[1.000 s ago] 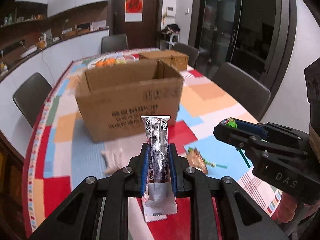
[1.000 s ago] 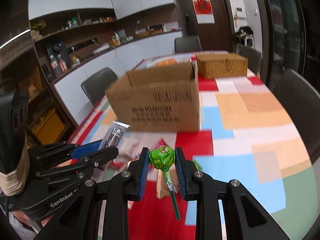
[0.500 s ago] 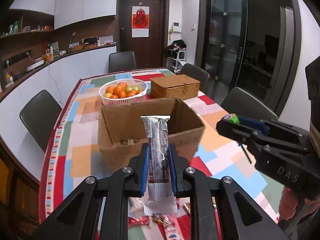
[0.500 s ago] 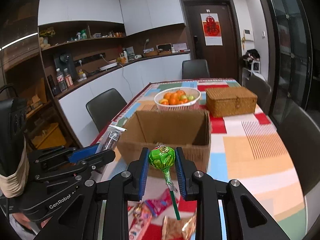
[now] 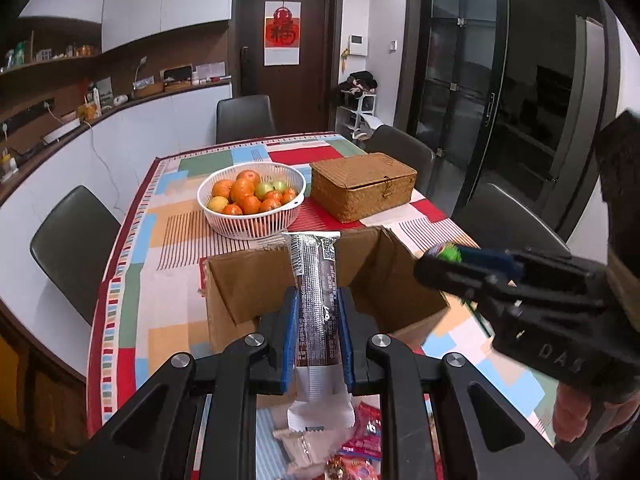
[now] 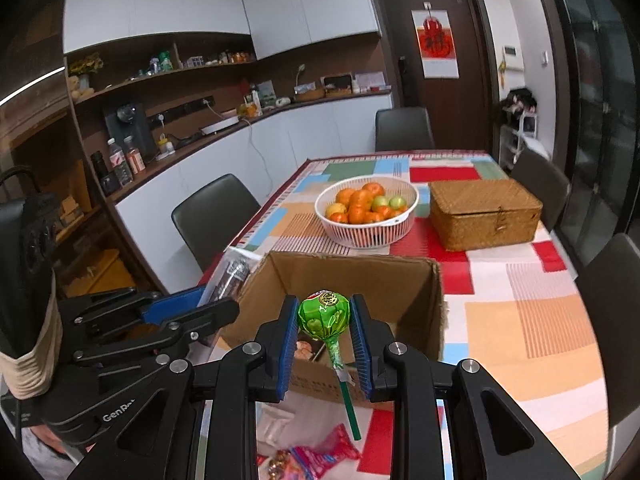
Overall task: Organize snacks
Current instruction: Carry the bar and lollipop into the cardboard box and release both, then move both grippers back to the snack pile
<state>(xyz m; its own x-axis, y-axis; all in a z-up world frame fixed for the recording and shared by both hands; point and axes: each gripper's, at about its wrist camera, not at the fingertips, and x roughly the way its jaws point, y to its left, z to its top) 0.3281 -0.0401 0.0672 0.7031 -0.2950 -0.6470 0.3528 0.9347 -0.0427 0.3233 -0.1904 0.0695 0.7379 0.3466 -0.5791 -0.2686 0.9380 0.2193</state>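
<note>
Tongs on the left [image 5: 317, 332] clenched an upright silver-and-brown wrapped snack bar [image 5: 316, 304]; the right tongs [image 6: 324, 334] gripped a green foil-wrapped lollipop [image 6: 324, 314], both poised over the open brown cardboard box [image 6: 400, 280] on the patchwork-clothed bench [image 6: 540, 320].

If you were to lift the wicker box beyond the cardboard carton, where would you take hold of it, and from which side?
I would grip the wicker box across its short sides, coming from above with the tool. It sits flat with its lid closed and shows no handle, only a small clasp on the front. The fruit basket beside it leaves little room on that side, so approach carefully.
</note>
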